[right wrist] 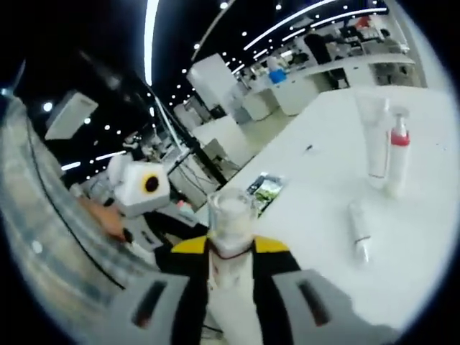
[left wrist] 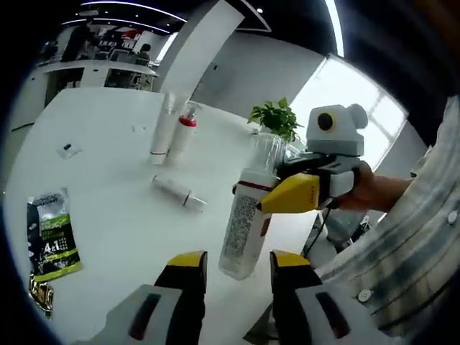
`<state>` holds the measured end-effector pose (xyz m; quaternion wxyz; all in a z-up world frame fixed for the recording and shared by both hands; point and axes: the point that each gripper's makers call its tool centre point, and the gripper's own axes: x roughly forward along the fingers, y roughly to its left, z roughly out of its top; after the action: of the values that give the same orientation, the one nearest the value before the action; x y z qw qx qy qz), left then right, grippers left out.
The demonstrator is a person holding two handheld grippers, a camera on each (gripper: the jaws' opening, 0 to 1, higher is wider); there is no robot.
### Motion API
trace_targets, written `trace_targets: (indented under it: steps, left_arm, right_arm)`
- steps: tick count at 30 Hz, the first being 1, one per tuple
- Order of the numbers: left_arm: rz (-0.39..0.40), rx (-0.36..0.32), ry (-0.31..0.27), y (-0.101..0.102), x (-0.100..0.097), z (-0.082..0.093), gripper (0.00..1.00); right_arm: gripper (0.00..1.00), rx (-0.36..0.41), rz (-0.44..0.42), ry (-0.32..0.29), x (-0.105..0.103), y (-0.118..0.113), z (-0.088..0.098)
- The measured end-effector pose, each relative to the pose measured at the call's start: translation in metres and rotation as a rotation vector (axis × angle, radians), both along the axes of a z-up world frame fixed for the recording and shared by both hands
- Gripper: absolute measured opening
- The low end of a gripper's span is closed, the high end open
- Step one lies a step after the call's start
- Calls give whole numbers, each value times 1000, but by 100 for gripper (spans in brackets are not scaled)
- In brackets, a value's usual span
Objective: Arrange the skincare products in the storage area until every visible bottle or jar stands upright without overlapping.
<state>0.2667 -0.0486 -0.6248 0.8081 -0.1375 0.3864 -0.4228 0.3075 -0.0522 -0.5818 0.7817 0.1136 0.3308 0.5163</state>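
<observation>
A tall white bottle (left wrist: 244,223) with a clear cap and a printed label hangs tilted above the white table (left wrist: 108,165). My right gripper (left wrist: 277,198) comes in from the right, held by a hand, and is shut on the bottle's upper body. In the right gripper view the bottle (right wrist: 230,230) stands between the closed yellow-tipped jaws of that gripper (right wrist: 230,251). My left gripper (left wrist: 238,267) is open, and the bottle's base sits in the gap between its tips. A white tube (left wrist: 162,126) and a red-collared pump bottle (left wrist: 183,133) stand upright together. A small tube (left wrist: 180,192) lies flat.
A green and black sachet (left wrist: 52,237) lies near the table's left edge, beside a small dark item (left wrist: 67,149). A potted plant (left wrist: 277,118) stands at the far edge. A person's checked sleeve (left wrist: 402,237) fills the right side. Desks and lights show behind.
</observation>
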Motion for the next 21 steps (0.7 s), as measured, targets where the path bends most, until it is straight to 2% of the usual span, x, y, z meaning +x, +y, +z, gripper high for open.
trace_targets:
  steps: [8,14,18,21]
  left_arm:
    - [25,18,4,8,4,-1,37]
    - [62,26,-1,21,6,0,37]
    - [-19,59,-56,19,-2,3,38]
    - [-10,92,-66,22,-3,1,38]
  right_arm:
    - [20,-11,-43,-39,16,-10,3]
    - [20,-49,-104,-127,37,-28,2]
    - [20,-54,-127,-151,48,-36,4]
    - [20,-71,-141,-195,61,-42,7]
